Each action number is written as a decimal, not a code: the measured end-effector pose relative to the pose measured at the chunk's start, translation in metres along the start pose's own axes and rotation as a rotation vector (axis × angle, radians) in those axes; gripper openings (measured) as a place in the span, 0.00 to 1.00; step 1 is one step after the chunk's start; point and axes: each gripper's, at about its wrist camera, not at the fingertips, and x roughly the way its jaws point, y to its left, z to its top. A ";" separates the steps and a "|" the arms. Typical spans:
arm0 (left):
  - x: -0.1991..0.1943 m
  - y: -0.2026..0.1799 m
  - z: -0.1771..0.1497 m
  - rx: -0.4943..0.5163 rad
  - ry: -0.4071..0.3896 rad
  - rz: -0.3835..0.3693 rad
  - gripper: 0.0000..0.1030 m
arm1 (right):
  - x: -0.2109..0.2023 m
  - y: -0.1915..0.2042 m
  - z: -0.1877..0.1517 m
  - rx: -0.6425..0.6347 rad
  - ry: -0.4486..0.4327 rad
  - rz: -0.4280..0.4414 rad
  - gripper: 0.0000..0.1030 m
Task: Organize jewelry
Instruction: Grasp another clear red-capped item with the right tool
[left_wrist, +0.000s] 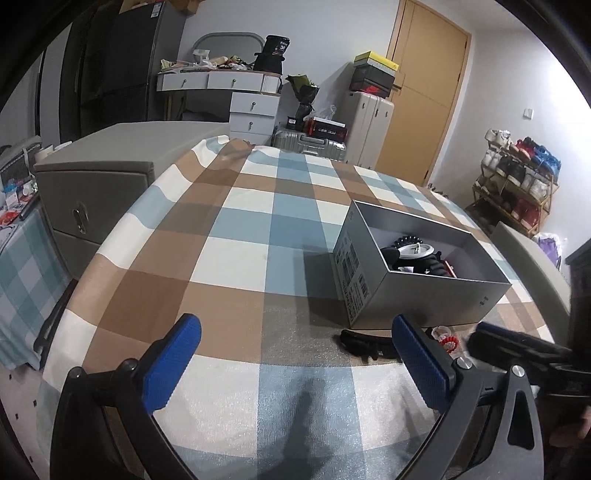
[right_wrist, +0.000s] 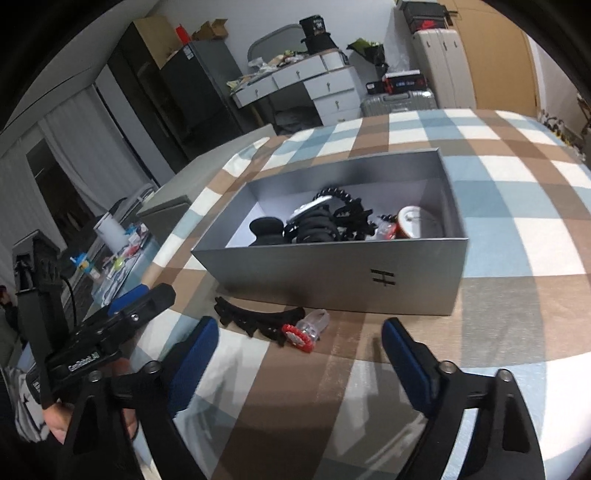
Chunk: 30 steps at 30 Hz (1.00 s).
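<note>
A grey open box (right_wrist: 332, 273) (left_wrist: 424, 295) sits on the checked tablecloth and holds black hair clips, a beaded bracelet and a round red-and-white tin (right_wrist: 415, 223). In front of the box lie a black claw clip (right_wrist: 255, 321) (left_wrist: 365, 343), a red beaded piece (right_wrist: 297, 338) (left_wrist: 450, 341) and a clear clip (right_wrist: 314, 321). My right gripper (right_wrist: 299, 362) is open and empty, just short of these pieces. My left gripper (left_wrist: 295, 358) is open and empty, to the left of them; it also shows in the right wrist view (right_wrist: 122, 314).
The table (left_wrist: 236, 258) has a checked cloth in blue, brown and white. A grey cabinet (left_wrist: 96, 184) stands to its left. A white dresser (left_wrist: 236, 92), suitcases (left_wrist: 369, 125), a wooden door and a shoe rack (left_wrist: 517, 177) stand behind.
</note>
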 end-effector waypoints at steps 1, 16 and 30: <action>0.000 0.001 0.000 -0.008 -0.003 0.001 0.98 | 0.003 0.001 0.000 -0.002 0.010 -0.001 0.80; 0.006 0.019 0.000 -0.126 0.046 -0.050 0.98 | 0.015 0.005 -0.003 -0.021 0.057 -0.053 0.18; 0.011 0.015 0.001 -0.091 0.079 -0.081 0.98 | -0.011 -0.005 -0.013 0.028 0.003 -0.014 0.17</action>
